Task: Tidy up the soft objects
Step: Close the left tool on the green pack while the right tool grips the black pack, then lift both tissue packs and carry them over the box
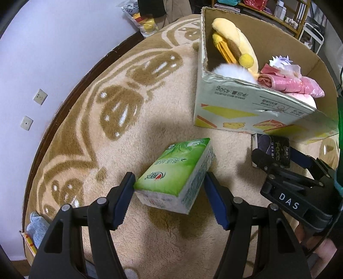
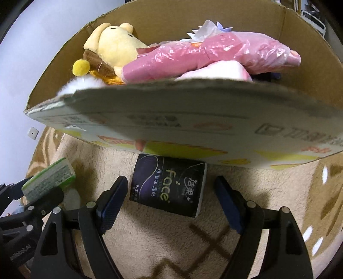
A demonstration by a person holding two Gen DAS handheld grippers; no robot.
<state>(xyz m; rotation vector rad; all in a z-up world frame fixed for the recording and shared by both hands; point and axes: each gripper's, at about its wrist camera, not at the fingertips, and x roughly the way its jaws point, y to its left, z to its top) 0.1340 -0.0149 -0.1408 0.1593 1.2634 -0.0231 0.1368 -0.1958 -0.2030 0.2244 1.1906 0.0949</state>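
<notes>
A green tissue pack sits between the fingers of my left gripper. Both pads touch its sides and it looks raised off the rug, casting a shadow below. It also shows at the left of the right wrist view. A dark purple "Face" tissue pack lies on the rug against the cardboard box. My right gripper is open around its near end, pads apart from it. The box holds a yellow plush, a pink plastic-wrapped bundle and a white fluffy item.
A beige and brown patterned rug covers the floor. A lilac wall with sockets runs along the left. Shelves stand behind the box. A bluish cloth lies at the rug's left edge.
</notes>
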